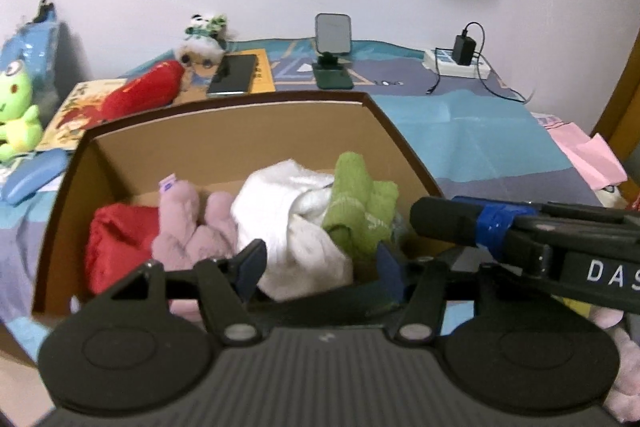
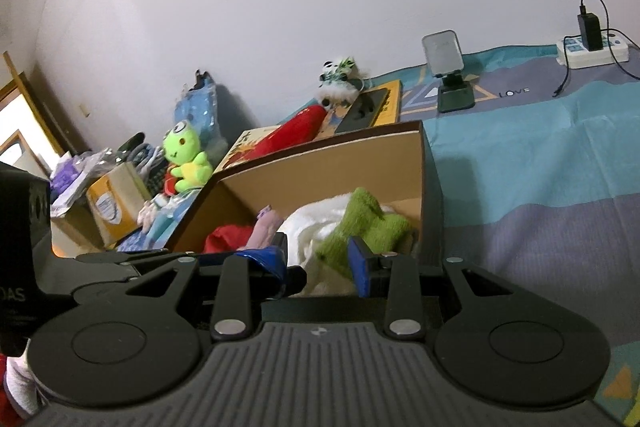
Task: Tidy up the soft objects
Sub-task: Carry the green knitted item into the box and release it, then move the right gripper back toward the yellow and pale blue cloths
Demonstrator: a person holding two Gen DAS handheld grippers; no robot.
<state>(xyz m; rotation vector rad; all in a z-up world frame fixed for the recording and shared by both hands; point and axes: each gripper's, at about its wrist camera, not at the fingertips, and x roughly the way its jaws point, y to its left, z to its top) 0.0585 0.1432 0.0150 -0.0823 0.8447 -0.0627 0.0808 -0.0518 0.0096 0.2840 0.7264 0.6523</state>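
Note:
An open cardboard box (image 1: 240,143) (image 2: 340,163) stands on the bedspread. Inside lie a red cloth (image 1: 116,239) (image 2: 224,237), a pink plush (image 1: 188,227) (image 2: 266,227), a white cloth (image 1: 280,211) (image 2: 312,223) and a green cloth (image 1: 356,199) (image 2: 368,223). My left gripper (image 1: 320,267) hangs open over the box's near side. The white cloth lies under its gap, and neither pad presses it. My right gripper (image 2: 318,263) stands narrowly open at the box's near right, with the green cloth just beyond it. One of its fingers (image 1: 444,223) reaches in from the right.
At the back left are a green frog plush (image 1: 16,107) (image 2: 186,155), a red plush (image 1: 144,91), a panda plush (image 1: 204,35) and a phone (image 1: 234,75). A phone stand (image 1: 332,47) and a power strip (image 1: 460,61) stand by the wall. A pink cloth (image 1: 592,159) lies right.

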